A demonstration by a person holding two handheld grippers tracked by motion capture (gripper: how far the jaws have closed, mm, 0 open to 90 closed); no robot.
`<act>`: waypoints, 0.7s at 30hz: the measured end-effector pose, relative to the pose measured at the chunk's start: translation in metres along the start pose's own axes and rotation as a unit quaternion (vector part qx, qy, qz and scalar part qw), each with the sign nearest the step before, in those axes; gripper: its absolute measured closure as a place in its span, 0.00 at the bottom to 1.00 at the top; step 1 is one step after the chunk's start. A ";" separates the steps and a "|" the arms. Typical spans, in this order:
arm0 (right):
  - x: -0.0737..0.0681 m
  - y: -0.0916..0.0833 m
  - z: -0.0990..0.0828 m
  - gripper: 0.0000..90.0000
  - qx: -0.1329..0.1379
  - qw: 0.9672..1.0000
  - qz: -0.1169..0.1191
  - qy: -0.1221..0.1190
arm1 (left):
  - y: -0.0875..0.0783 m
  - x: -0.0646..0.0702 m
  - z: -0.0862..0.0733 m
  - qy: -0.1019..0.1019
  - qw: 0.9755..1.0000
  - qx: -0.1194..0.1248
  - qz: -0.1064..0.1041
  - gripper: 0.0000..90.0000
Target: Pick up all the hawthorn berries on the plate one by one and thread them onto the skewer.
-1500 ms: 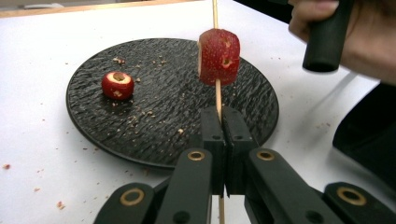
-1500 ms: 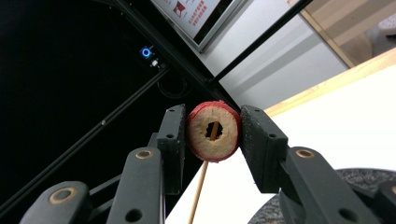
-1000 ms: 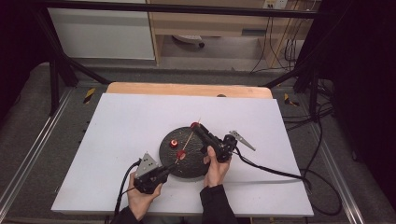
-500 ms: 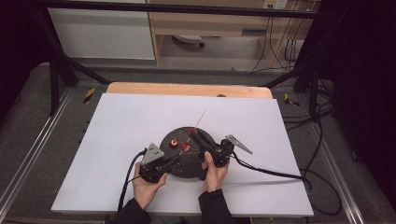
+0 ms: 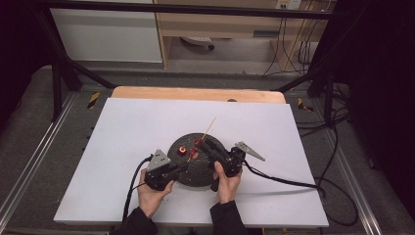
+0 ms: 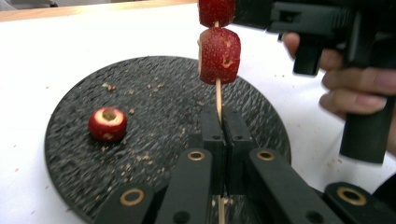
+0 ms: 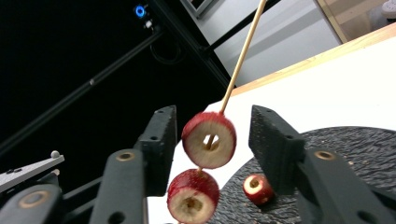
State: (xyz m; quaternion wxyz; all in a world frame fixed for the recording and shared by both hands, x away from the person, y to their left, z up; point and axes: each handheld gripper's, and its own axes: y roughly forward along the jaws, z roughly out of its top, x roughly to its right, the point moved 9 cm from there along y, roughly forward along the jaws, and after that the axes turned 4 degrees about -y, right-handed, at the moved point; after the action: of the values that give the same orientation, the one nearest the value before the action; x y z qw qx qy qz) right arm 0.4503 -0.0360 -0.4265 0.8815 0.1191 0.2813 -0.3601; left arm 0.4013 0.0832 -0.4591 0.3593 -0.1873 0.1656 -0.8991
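High view: the person's two hands come in from the near edge of the white table (image 5: 122, 127). A round black plate (image 5: 195, 171) lies between them. The left gripper (image 5: 180, 168) sits at the plate's near-left rim. The right gripper (image 5: 203, 143) reaches over the plate's right half. A thin wooden skewer (image 5: 210, 126) slants up and away from the plate's far side. Red fruit pieces on the plate are small here; how many there are is hard to tell. Cables trail from both grippers toward the near edge and the right.

Left gripper view: its jaws are pressed fully together on the lower end of the skewer, which stands upright between the pads. Two red fruit slices are threaded on the stick above: a lower slice (image 6: 220, 55) and an upper slice (image 6: 216, 11) cut off by the top edge. A third, cored slice, the loose slice (image 6: 108, 123), lies flat on the plate's left part amid crumbs. The person's right hand (image 6: 359, 88) with its gripper body shows at upper right.

Right gripper view: its jaws have just been opening; they stand apart on either side of the upper slice (image 7: 208, 139), pads clear of it, gripping nothing. The cored holes of both threaded slices face this camera, a detail the left gripper view does not give. The lower slice (image 7: 193, 195) hangs just beneath; the loose slice (image 7: 258, 188) rests on the plate behind.
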 end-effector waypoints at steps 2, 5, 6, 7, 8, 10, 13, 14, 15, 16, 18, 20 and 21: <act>0.001 -0.002 0.001 0.48 -0.010 1.000 -0.002 -0.013 | -0.004 -0.004 -0.004 -0.001 1.000 -0.002 0.001 0.98; 0.006 -0.007 0.001 0.40 -0.028 0.999 -0.006 -0.023 | -0.011 -0.012 -0.009 -0.002 1.000 -0.008 0.003 0.98; 0.008 -0.009 0.001 0.36 -0.036 0.999 -0.009 -0.026 | -0.013 -0.015 -0.011 -0.001 1.000 -0.011 0.003 0.98; 0.010 -0.010 0.000 0.31 -0.048 0.998 -0.011 -0.031 | -0.015 -0.017 -0.012 0.000 1.000 -0.013 0.005 0.98; 0.012 -0.011 -0.001 0.26 -0.057 0.998 -0.011 -0.035 | -0.018 -0.019 -0.013 0.000 1.000 -0.014 0.005 0.98; 0.015 -0.014 -0.003 0.20 -0.078 0.996 -0.016 -0.050 | -0.022 -0.023 -0.016 0.002 1.000 -0.018 0.005 0.98; 0.018 -0.017 -0.007 0.12 -0.104 0.992 -0.022 -0.071 | -0.029 -0.027 -0.020 0.005 1.000 -0.025 0.004 0.98; 0.019 -0.018 -0.008 0.10 -0.117 0.990 -0.022 -0.077 | -0.032 -0.028 -0.021 0.008 1.000 -0.028 0.005 0.98; 0.020 -0.019 -0.010 0.08 -0.127 0.988 -0.023 -0.084 | -0.034 -0.030 -0.023 0.011 0.999 -0.033 0.005 0.98; 0.021 -0.020 -0.012 0.07 -0.137 0.986 -0.026 -0.090 | -0.036 -0.031 -0.025 0.015 0.999 -0.037 0.005 0.98; 0.023 -0.022 -0.014 0.06 -0.154 0.982 -0.028 -0.106 | -0.042 -0.035 -0.028 0.020 0.999 -0.045 0.007 0.98; 0.025 -0.024 -0.016 0.05 -0.168 0.978 -0.031 -0.122 | -0.048 -0.040 -0.031 0.023 0.999 -0.047 0.014 0.98; 0.027 -0.025 -0.017 0.04 -0.176 0.975 -0.033 -0.132 | -0.051 -0.042 -0.032 0.023 0.998 -0.049 0.015 0.98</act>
State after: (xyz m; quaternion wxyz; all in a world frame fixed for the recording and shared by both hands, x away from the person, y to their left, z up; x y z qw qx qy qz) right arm 0.4413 -0.0621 -0.4563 0.9054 -0.0959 0.2251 -0.3468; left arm 0.3855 0.1533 -0.4745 0.3595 -0.1813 0.2203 -0.8885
